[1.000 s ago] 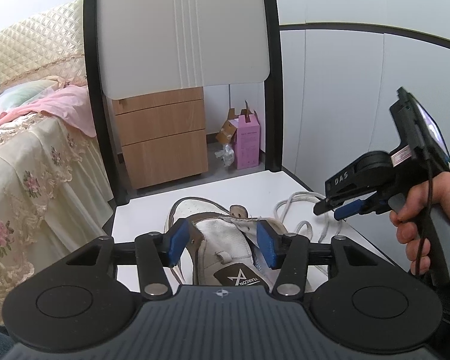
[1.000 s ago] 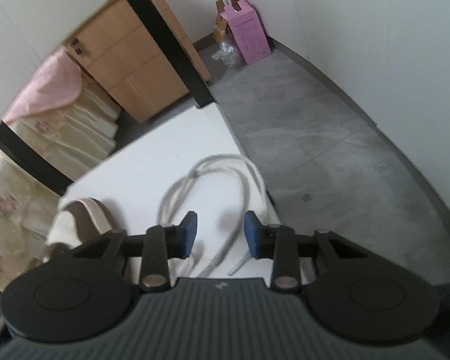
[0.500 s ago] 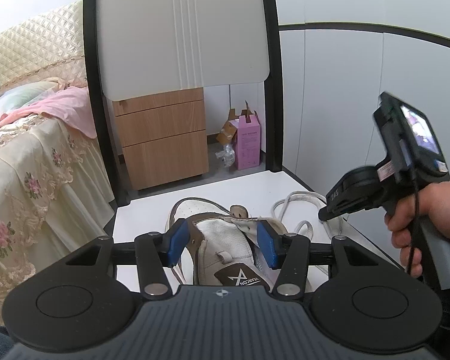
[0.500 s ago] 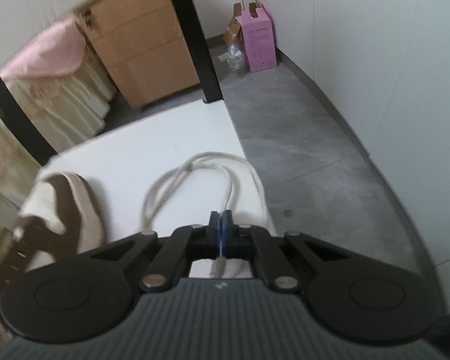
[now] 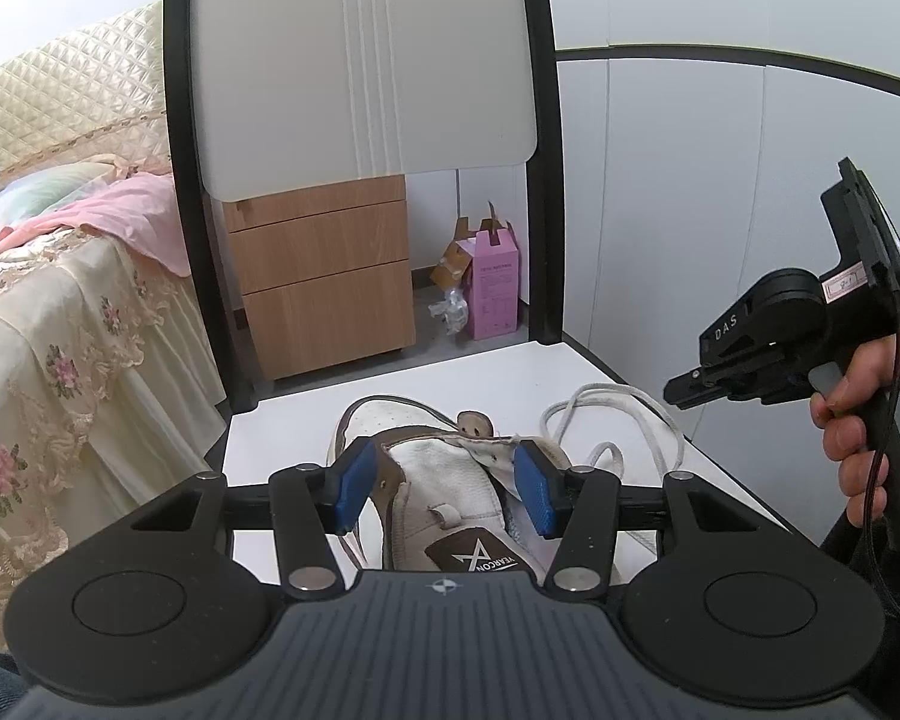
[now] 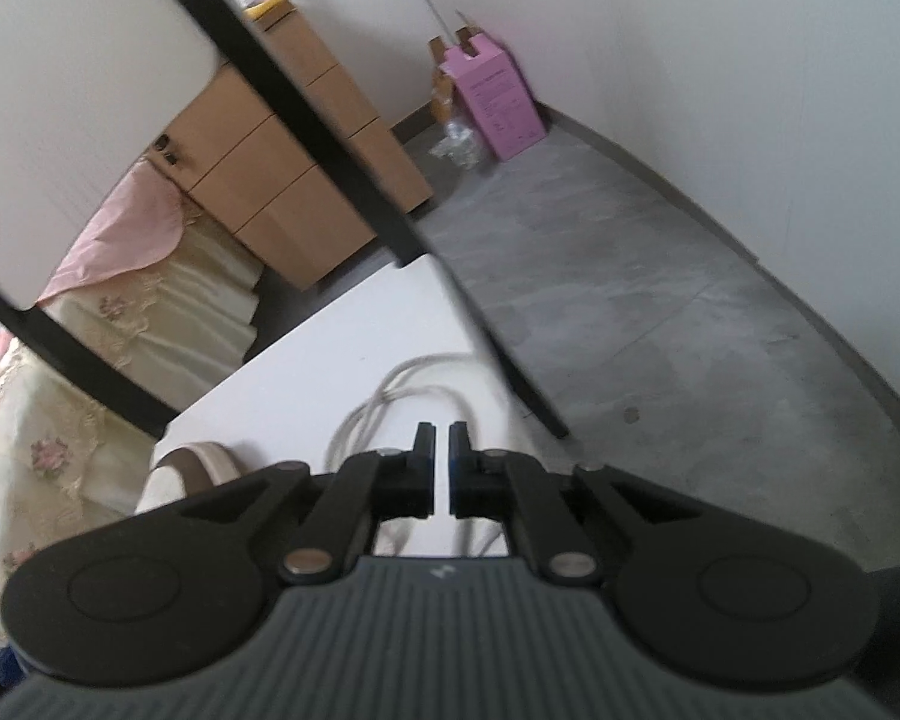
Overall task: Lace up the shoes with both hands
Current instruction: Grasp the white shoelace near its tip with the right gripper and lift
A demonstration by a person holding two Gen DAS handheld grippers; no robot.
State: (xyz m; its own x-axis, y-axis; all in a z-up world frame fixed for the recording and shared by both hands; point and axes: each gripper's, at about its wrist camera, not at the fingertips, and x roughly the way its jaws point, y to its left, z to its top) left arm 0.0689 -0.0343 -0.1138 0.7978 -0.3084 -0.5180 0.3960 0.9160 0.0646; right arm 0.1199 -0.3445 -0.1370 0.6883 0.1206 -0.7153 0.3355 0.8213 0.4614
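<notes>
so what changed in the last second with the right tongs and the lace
The right tongs snapped shut low over the lace, then lifted away from the chair seat. They are now opening a crack with nothing between them, and the lace is still lying on the seat. The left tongs stayed clamped on the shoe, which has not moved.

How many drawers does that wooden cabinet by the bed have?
3, stacked: the top drawer partly behind the chair back, the middle drawer below it, the bottom drawer lowest.
</notes>
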